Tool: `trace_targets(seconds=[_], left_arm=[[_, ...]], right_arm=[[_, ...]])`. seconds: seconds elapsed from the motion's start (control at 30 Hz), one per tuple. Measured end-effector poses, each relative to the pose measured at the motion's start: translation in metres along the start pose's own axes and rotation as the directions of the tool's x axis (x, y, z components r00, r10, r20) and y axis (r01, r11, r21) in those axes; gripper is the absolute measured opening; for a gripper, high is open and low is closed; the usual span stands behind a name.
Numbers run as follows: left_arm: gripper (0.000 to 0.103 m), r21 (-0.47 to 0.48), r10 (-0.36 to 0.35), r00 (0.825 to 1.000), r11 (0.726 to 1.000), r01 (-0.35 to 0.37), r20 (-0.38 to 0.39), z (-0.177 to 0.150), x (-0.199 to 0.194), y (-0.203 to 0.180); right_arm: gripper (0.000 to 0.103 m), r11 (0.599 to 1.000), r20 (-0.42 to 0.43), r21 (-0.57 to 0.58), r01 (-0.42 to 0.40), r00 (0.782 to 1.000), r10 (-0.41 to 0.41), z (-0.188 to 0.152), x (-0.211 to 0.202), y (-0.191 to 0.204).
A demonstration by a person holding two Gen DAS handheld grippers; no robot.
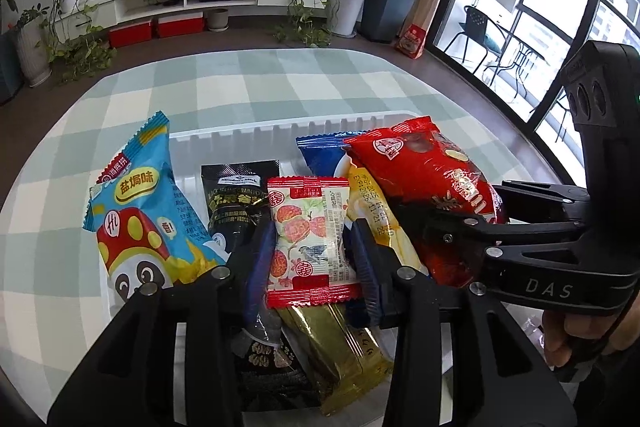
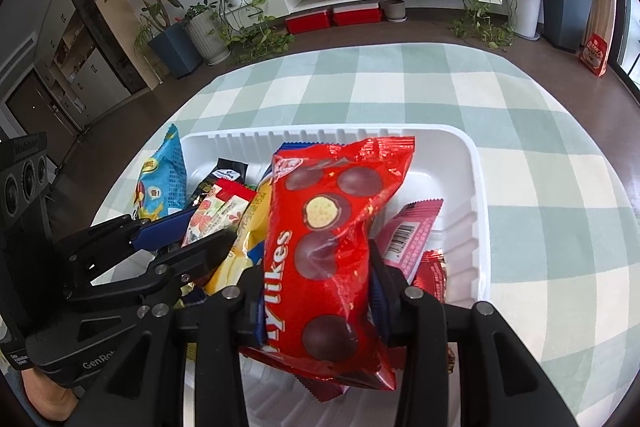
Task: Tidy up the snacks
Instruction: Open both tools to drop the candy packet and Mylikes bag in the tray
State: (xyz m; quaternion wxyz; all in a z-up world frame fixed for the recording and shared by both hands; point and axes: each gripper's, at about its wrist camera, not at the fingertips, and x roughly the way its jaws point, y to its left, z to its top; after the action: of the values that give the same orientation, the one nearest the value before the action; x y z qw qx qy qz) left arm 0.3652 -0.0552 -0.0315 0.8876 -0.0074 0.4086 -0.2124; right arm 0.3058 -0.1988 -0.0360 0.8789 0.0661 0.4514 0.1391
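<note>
Both grippers work over a white ribbed tray standing on a green-and-white checked cloth.

Left gripper: jaws partly open around a small red-edged packet printed with fruit, which stands upright between the blue pads. Whether the pads press on it cannot be told; a gap may show at each side, but the fingers hide the packet's edges. Below it an olive-green packet lies flat, its lower end cut off by the gripper body.

Right gripper: jaws partly open with a red bag of chocolate balls upright between them. The bag fills the span, and its sides cover both pads, so contact cannot be confirmed. Its first letters are hidden behind a finger.

Other contents of the tray:
- a light blue snack bag leaning at the left wall;
- a black sachet, partly covered;
- a yellow packet wedged between the two grippers, mostly hidden;
- a pink bar with a barcode at the right, its lower half behind the finger.

A hand shows at the edge, cropped.
</note>
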Motion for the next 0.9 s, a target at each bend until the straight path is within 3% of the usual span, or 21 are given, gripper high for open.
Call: trace_targets(seconds=[0.47, 0.7, 0.77, 0.9], left_arm=[[0.050, -0.031, -0.017, 0.999, 0.999, 0.018, 0.047, -0.002, -0.021, 0.002], [0.068, -0.024, -0.009, 0.997, 1.000, 0.011, 0.072, -0.009, -0.042, -0.005], [0.077, -0.024, -0.007, 0.996, 1.000, 0.009, 0.084, -0.013, -0.052, -0.009], [0.102, -0.015, 0.001, 0.993, 1.000, 0.001, 0.115, -0.027, -0.077, -0.018]], right_arm=[[0.064, 0.999, 0.023, -0.021, 0.038, 0.999, -0.038, 0.003, -0.019, 0.006], [0.076, 0.999, 0.039, -0.029, 0.044, 0.998, -0.043, -0.004, -0.040, 0.005], [0.082, 0.999, 0.056, -0.034, 0.035, 0.998, -0.033, -0.008, -0.052, 0.006], [0.093, 0.999, 0.119, -0.041, 0.011, 0.993, -0.006, -0.023, -0.084, 0.007]])
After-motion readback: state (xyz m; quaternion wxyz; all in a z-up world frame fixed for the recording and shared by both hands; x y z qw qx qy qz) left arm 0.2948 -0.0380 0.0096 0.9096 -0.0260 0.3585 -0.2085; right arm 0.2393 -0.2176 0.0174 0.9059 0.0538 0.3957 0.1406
